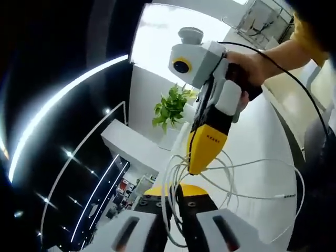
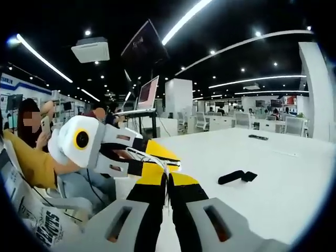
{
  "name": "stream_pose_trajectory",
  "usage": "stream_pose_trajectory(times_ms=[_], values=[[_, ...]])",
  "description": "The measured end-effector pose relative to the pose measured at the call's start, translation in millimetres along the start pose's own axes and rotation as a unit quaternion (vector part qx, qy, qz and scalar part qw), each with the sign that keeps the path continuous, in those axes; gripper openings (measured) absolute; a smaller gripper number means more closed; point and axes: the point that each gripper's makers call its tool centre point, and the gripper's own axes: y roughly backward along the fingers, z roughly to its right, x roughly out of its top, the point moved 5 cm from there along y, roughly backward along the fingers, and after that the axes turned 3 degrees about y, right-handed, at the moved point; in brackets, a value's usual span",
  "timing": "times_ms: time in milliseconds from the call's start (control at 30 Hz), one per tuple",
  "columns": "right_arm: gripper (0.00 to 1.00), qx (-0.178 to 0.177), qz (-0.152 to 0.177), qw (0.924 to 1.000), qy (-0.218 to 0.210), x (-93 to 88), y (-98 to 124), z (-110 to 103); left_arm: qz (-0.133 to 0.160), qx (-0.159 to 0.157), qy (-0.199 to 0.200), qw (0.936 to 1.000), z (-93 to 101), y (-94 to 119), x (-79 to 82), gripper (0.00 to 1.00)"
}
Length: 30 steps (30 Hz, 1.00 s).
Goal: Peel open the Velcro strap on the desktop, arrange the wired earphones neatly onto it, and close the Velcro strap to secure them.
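Note:
The white wired earphones (image 1: 239,181) hang in loose loops in the air between both grippers. In the left gripper view my left gripper (image 1: 172,202) rises from the bottom, jaws close together with strands of the cable running between them. My right gripper (image 1: 196,167) comes down from the upper right, held by a hand, its yellow tip shut on the cable bundle. In the right gripper view my right gripper (image 2: 168,178) is shut on thin white cable (image 2: 152,157), and the left gripper (image 2: 167,160) meets it from the left. The black Velcro strap (image 2: 237,176) lies on the white desktop (image 2: 283,178), to the right of the grippers.
A potted green plant (image 1: 170,107) stands behind the desk. A person in a yellow sleeve (image 2: 31,157) is at the left. A monitor on a stand (image 2: 148,93) is beyond the desk's far side, and a small dark object (image 2: 258,137) lies far back on the desktop.

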Motion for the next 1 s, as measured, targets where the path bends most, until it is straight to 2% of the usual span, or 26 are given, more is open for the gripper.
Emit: stream_pose_trajectory(times_ms=[300, 400, 767, 1000], values=[[0.05, -0.032, -0.016, 0.9993, -0.011, -6.7, -9.5, 24.5, -0.03, -0.007, 0.019, 0.9994, -9.4, -17.4, -15.1, 0.07], [0.05, -0.044, -0.033, 0.9985, -0.006, -11.4, -14.8, 32.0, -0.037, -0.018, 0.027, 0.9988, -10.5, -26.4, -23.5, 0.07], [0.05, -0.058, -0.069, 0.9958, -0.01, -23.5, -30.2, 62.6, -0.053, -0.051, 0.017, 0.9972, -16.7, -57.4, -45.5, 0.07], [0.06, -0.068, -0.079, 0.9943, -0.023, -24.3, -36.4, 86.3, -0.068, -0.076, 0.015, 0.9946, -23.2, -83.4, -58.6, 0.07]])
